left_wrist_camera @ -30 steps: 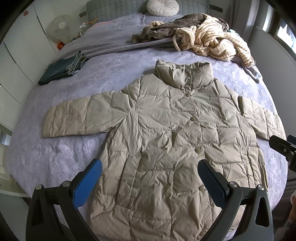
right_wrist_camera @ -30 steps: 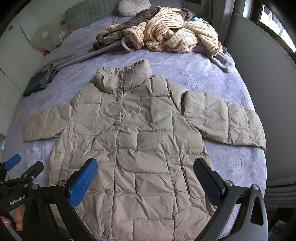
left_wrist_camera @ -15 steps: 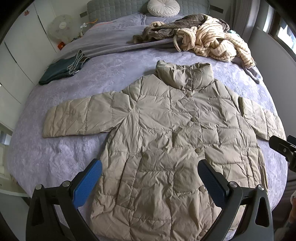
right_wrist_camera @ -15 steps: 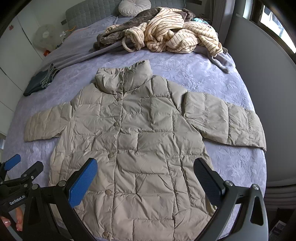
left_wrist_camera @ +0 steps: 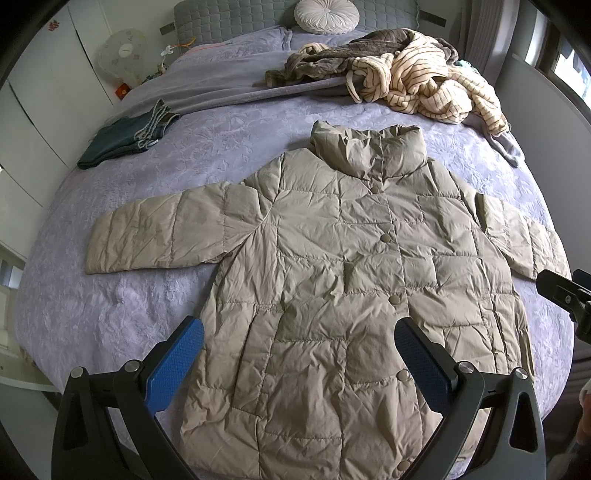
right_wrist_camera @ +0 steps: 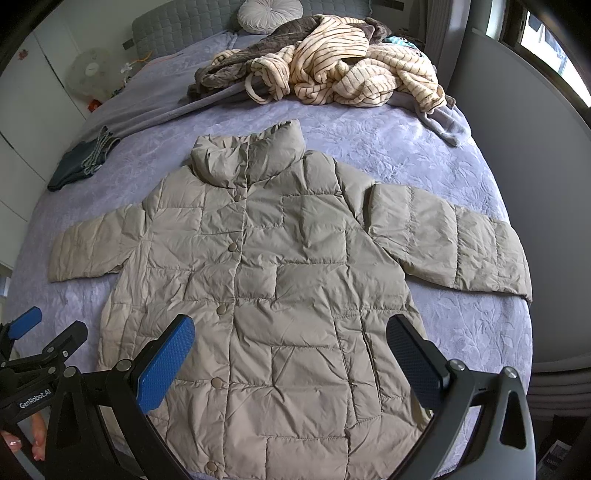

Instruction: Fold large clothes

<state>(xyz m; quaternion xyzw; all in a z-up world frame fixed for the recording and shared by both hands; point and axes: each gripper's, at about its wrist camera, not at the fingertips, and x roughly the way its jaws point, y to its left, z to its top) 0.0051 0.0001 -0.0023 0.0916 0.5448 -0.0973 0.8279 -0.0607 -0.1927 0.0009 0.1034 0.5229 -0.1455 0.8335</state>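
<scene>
A beige quilted puffer jacket [left_wrist_camera: 351,280] [right_wrist_camera: 280,288] lies flat and buttoned on the lilac bed, collar toward the headboard and both sleeves spread out sideways. My left gripper [left_wrist_camera: 299,363] hovers open above the jacket's lower hem, blue pads wide apart and nothing between them. My right gripper [right_wrist_camera: 290,360] is open too, held over the lower right half of the jacket. The left sleeve [left_wrist_camera: 155,232] reaches toward the bed's left side, and the right sleeve [right_wrist_camera: 450,240] lies near the right edge. Each gripper shows at the margin of the other's view.
A heap of cream striped and brown clothes [left_wrist_camera: 406,81] [right_wrist_camera: 332,74] sits near the headboard. Folded dark jeans [left_wrist_camera: 125,136] rest at the left side. A round white cushion [left_wrist_camera: 327,16] leans on the headboard. A grey wall [right_wrist_camera: 517,147] borders the right side.
Both views have shifted very slightly; the jacket sits a touch lower in frame. The jacket itself and both open grippers are otherwise unchanged.
</scene>
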